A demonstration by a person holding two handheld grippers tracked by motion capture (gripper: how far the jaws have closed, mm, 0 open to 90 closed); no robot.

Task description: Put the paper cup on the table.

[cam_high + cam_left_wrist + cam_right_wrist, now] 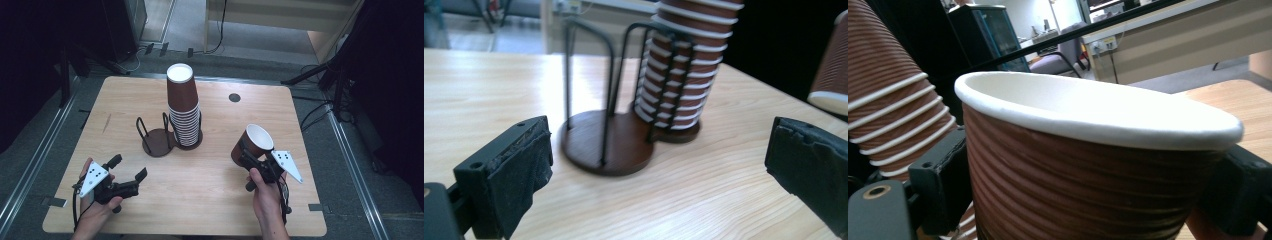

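Cup (252, 144) is clamped in the right gripper (248, 156), jaws pressed on both sides of its ribbed brown wall, above the right part of the table (215, 200). Long axis is tilted: white-rimmed mouth points up and away from the person, base down toward the hand. In the right gripper view the rim (1098, 112) runs across the frame between the two jaws. Left gripper (129, 167) sits over the near-left of the table, jaws wide apart, holding nothing. Stack of upside-down cups (182, 107) stands upright near table centre in a wire rack (159, 135), stack axis vertical. Left gripper view looks straight at the rack (609, 145) and stack (684, 70).
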